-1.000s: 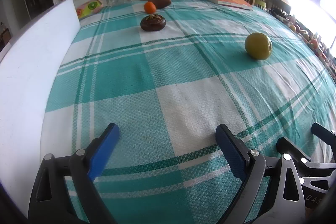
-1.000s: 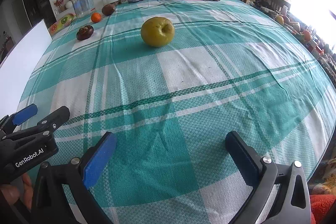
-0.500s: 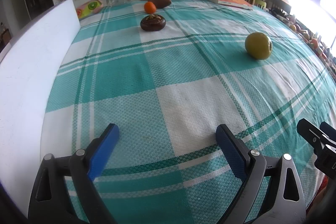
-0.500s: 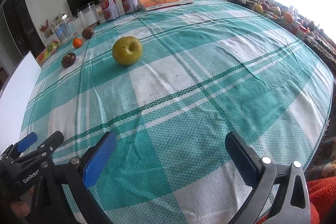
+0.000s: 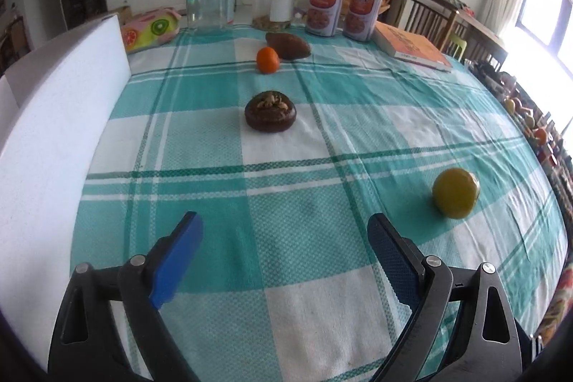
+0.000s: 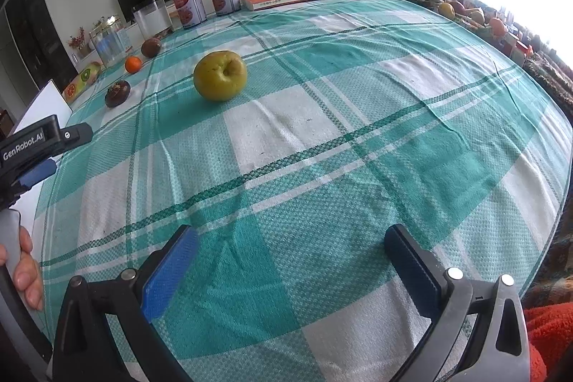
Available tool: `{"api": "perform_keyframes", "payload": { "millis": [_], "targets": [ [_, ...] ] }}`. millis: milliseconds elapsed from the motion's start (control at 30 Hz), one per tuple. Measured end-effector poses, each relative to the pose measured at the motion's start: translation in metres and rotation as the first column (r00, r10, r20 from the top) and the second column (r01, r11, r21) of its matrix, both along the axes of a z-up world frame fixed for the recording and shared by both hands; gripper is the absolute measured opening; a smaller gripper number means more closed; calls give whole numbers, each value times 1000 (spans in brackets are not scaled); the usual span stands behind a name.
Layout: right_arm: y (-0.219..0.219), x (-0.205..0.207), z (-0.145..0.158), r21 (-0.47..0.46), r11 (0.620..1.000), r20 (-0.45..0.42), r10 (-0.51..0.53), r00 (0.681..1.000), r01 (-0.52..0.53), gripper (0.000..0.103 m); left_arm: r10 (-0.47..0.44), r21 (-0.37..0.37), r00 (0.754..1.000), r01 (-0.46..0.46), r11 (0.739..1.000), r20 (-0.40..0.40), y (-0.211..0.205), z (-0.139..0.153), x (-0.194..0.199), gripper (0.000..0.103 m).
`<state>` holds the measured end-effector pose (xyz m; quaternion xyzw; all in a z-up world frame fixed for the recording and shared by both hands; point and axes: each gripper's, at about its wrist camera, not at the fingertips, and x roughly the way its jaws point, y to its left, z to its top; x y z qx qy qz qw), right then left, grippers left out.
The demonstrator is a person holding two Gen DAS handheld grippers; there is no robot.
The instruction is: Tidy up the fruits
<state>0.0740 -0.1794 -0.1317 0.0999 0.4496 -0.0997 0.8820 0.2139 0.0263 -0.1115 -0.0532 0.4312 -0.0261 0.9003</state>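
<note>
Since a second ago the left gripper [image 5: 284, 230] has moved forward and lifted its aim: the mangosteen [image 5: 270, 111], which sat small near the far edge of the table, now lies larger and lower in the left wrist view, and the right gripper no longer shows at that view's lower right. The right gripper [image 6: 290, 244] has swung rightward; the yellow-green apple [image 6: 220, 75] has slid from mid-view to the upper left, and more of the table's right edge shows.

Both tools hover above the checked tablecloth [image 5: 286, 188] with their jaws spread wide and nothing between them. In the right wrist view the left gripper [image 6: 46, 149] juts in from the left side, level over the table's left edge, and a hand [image 6: 21, 260] curls round its grey handle just below.

The apple rests alone near the middle of the table, stem dimple toward the right gripper, well apart from the other fruit. The mangosteen lies on a white square toward the far left. Beyond it the tangerine [image 5: 267, 59] sits just beside a brown fruit [image 5: 288, 46], near the far edge, in front of two clear jars [image 5: 210, 0] and two printed cans [image 5: 343, 10]. A white board [image 5: 53, 117] runs along the left edge, and a book [image 5: 412, 47] lies at the far right corner.
</note>
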Motion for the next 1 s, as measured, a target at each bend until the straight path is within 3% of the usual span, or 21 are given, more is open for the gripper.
{"api": "perform_keyframes", "payload": {
  "millis": [100, 200, 367, 400, 433, 467, 633, 833, 1000],
  "targets": [
    [0, 1, 0, 1, 1000, 0, 2, 1000, -2, 103, 30, 17, 999, -30, 999, 17, -2, -3, 40, 94],
    [0, 1, 0, 0, 1000, 0, 5, 1000, -5, 103, 30, 72, 999, -29, 997, -24, -6, -15, 80, 94],
    [1, 3, -1, -10, 1000, -3, 8, 1000, -8, 103, 60, 79, 997, -56, 995, -54, 2, -34, 108, 92],
    [1, 3, -1, -12, 1000, -3, 9, 1000, -9, 103, 56, 80, 998, -53, 995, -42, 3, -35, 108, 81],
    [2, 4, -2, -14, 1000, -4, 9, 1000, -9, 103, 40, 98, 999, -40, 994, -7, 4, -32, 104, 49],
    [2, 4, -2, -15, 1000, -4, 9, 1000, -9, 103, 22, 112, 1000, -22, 993, 1, 4, -31, 102, 50],
    [2, 5, -2, -22, 1000, -5, 7, 1000, -7, 103, 11, 113, 1000, -11, 994, -4, 12, -19, 69, 50],
    [3, 5, -2, -22, 1000, -4, 9, 1000, -9, 103, -101, 78, 993, 105, 991, -58, 1, -3, -24, 50],
    [5, 4, -3, -37, 999, -10, 10, 1000, -10, 103, -154, 45, 985, 158, 986, -78, -4, -11, -86, 50]
  ]
}}
